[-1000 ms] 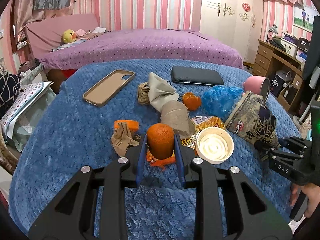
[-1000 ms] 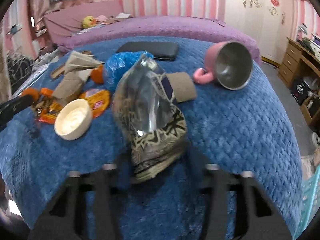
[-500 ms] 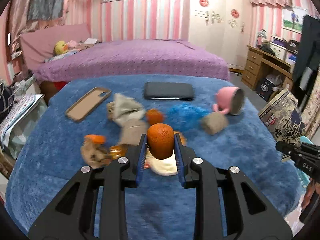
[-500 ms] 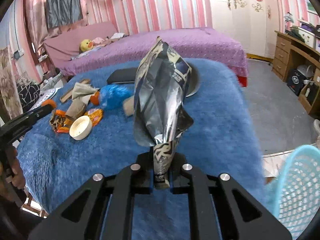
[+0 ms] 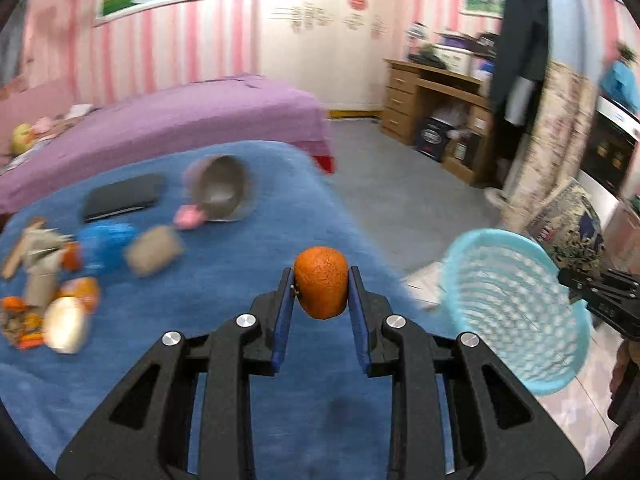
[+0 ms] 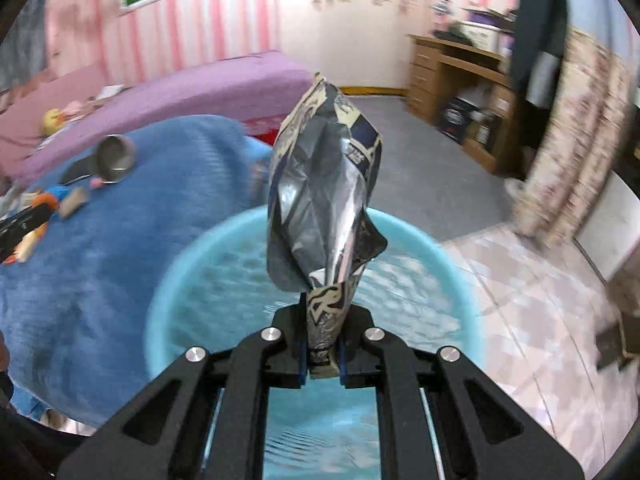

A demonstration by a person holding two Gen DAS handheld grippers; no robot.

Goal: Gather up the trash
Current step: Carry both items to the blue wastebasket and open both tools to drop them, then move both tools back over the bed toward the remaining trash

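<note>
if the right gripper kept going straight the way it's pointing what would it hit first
Most likely the light blue basket. The right gripper is shut on the crumpled snack bag, and the basket's open mouth fills the view just beyond its fingers. Depth is unclear, so whether it would meet the rim or the inside is hard to tell.

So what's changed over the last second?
The right gripper closed on the snack bag, lifted it off the blue blanket and swung it over the basket. The left gripper, still clamping the orange peel, swung toward it too. Other trash stayed put.
</note>
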